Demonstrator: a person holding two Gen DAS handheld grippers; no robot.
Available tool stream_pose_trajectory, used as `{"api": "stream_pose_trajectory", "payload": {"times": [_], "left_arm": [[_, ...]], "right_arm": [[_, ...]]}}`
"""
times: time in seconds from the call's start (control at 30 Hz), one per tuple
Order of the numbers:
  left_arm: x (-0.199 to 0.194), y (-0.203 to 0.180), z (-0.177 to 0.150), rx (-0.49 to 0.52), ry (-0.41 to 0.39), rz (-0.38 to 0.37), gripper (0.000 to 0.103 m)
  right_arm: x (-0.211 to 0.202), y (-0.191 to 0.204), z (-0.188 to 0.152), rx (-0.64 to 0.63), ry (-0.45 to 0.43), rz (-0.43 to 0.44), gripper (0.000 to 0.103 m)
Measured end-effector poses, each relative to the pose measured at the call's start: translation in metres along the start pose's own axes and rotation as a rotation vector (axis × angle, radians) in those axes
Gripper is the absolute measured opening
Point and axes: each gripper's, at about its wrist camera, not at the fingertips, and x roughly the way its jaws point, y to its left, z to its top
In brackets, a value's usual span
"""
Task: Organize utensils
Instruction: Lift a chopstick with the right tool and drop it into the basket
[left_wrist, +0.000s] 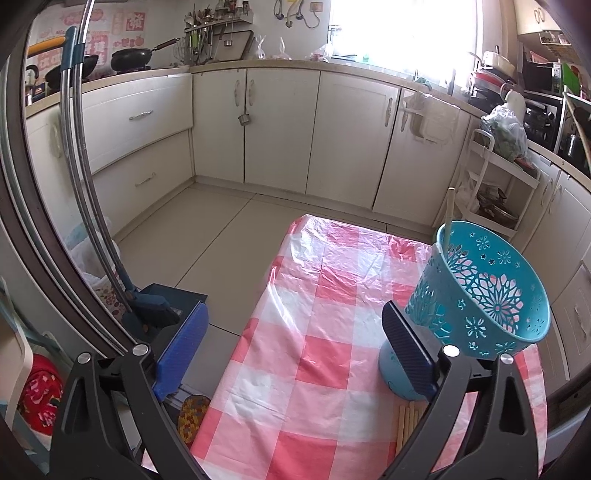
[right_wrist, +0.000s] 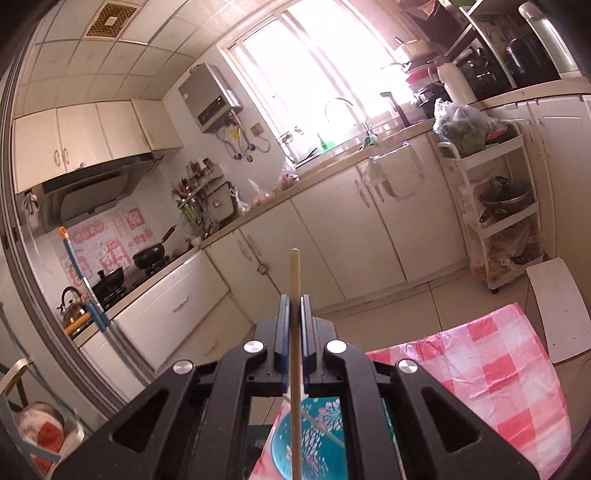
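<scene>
A table covered with a pink-and-white checked plastic cloth (left_wrist: 314, 332) is seen in both views, set on a pale tiled floor in front of cream kitchen cabinets (left_wrist: 280, 129). In the right wrist view its far corner (right_wrist: 491, 354) is shown below a white three-tier storage trolley (right_wrist: 495, 206) loaded with pots and bags.

On the right part of the table, a teal perforated plastic basket with cut-out flower patterns (left_wrist: 484, 288) is seen tilted, its open mouth turned toward the camera; it appears to be propped on a pale blue round container (left_wrist: 397, 373) beneath it. The same basket (right_wrist: 314, 435) is seen from above in the right wrist view, directly under the gripper.

The left gripper (left_wrist: 291, 354) is held with its blue-padded jaws spread wide and nothing between them; its right finger (left_wrist: 406, 350) is seen just beside the basket wall, though contact cannot be confirmed.

The right gripper (right_wrist: 294, 317) is clamped narrowly on a single pale wooden chopstick (right_wrist: 294, 332), which is held upright, its top projecting above the pads and its lower end reaching down into the basket.

One pale chopstick (left_wrist: 448, 218) is seen standing in the basket against its far rim. A small bundle of wooden chopsticks (left_wrist: 406, 424) is laid flat on the cloth near the front edge, beside the pale blue container.
</scene>
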Motion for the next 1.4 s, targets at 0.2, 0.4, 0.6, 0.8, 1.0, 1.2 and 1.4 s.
{"api": "stream_pose_trajectory", "payload": {"times": [0.2, 0.4, 0.6, 0.8, 1.0, 1.2, 1.4], "left_arm": [[0.003, 0.002, 0.000, -0.013, 0.015, -0.010, 0.091], [0.004, 0.002, 0.001, -0.015, 0.019, -0.013, 0.092], [0.004, 0.001, 0.001, -0.010, 0.015, -0.002, 0.092], [0.003, 0.007, 0.001, -0.028, 0.011, 0.009, 0.092], [0.001, 0.009, 0.001, -0.032, 0.004, 0.015, 0.092], [-0.003, 0.011, 0.000, -0.030, 0.000, 0.017, 0.092], [0.000, 0.013, -0.002, -0.021, 0.009, 0.032, 0.093]], "right_arm": [[0.030, -0.011, -0.018, -0.060, -0.026, -0.116, 0.006], [0.036, -0.020, -0.039, -0.106, 0.042, -0.140, 0.006], [0.023, -0.028, -0.045, -0.119, 0.093, -0.145, 0.010], [-0.027, -0.031, -0.032, -0.127, 0.017, -0.160, 0.023], [-0.077, -0.042, -0.051, -0.085, 0.043, -0.209, 0.025], [-0.053, -0.052, -0.144, -0.109, 0.416, -0.217, 0.022], [-0.011, -0.049, -0.193, -0.148, 0.605, -0.214, 0.016]]}}
